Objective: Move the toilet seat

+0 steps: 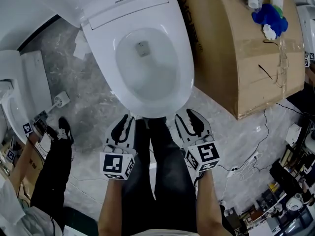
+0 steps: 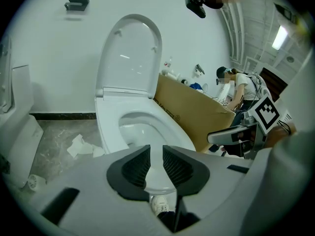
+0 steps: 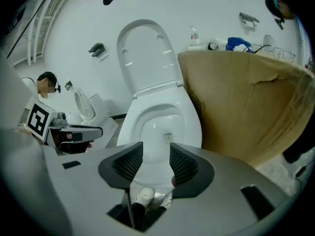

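Toilet seat [image 1: 186, 70], a glossy white plastic oval, lies flat on the bowl. My left gripper [image 1: 125, 122] and right gripper [image 1: 189, 118] hover at its front edge, jaws parted and pinching nothing. I judge this the approach; next I must pinch the rim.

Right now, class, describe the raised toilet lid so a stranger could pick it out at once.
Find the big brown cardboard box; the white toilet stands beside it. At the toilet's back, the lid stands upright, unlike the seat ring lying flat on the bowl.
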